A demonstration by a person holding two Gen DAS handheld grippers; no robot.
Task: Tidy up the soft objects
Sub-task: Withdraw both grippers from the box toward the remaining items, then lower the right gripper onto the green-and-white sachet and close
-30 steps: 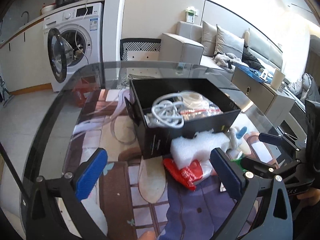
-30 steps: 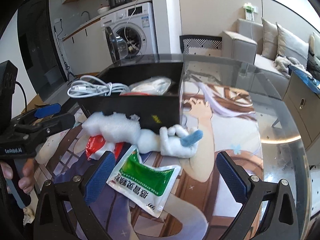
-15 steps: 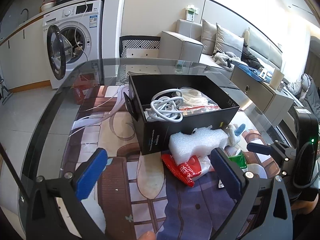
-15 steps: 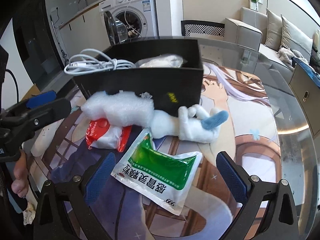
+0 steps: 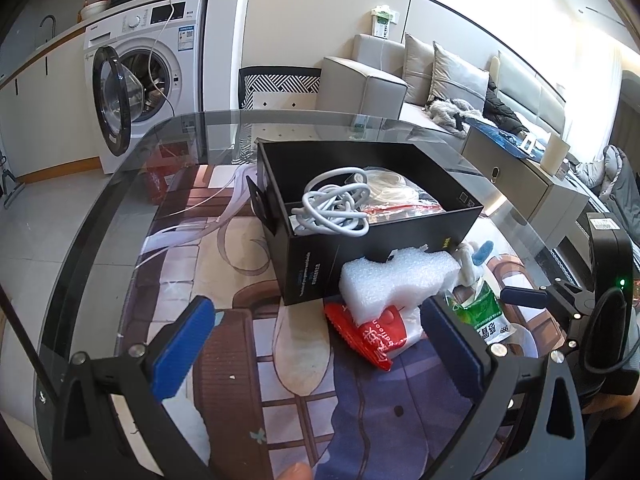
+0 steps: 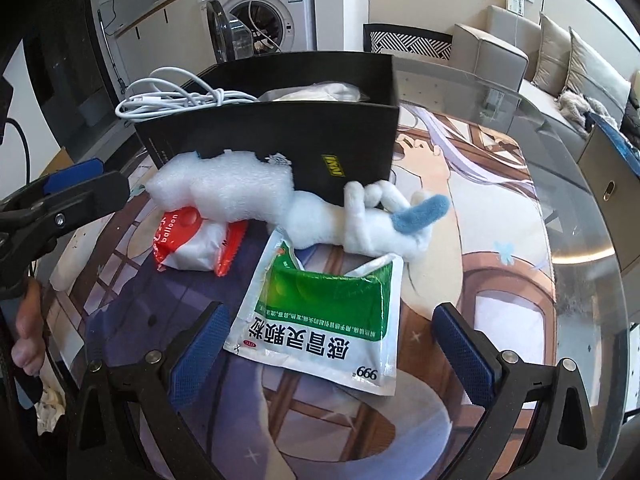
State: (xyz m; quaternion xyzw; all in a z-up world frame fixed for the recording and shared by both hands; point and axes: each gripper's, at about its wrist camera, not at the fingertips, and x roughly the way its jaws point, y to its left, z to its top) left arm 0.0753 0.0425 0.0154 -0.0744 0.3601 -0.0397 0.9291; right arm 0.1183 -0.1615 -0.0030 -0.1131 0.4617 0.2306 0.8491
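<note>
We hold both claws wide open and empty above the glass table [image 6: 580,216]. The right gripper [image 6: 332,344] hovers over the green-and-white sachet [image 6: 324,316], the likely next pick. It lies flat and slick, so we should pinch its raised, crinkled far edge. Beyond it, the fuzzy white plush toy [image 6: 360,220] and the bubbly foam block [image 6: 224,188] lean against the rigid black box [image 6: 280,140], which holds a coiled white cable [image 5: 336,212]. The left gripper [image 5: 316,344] faces the red balloon packet [image 5: 372,336].
</note>
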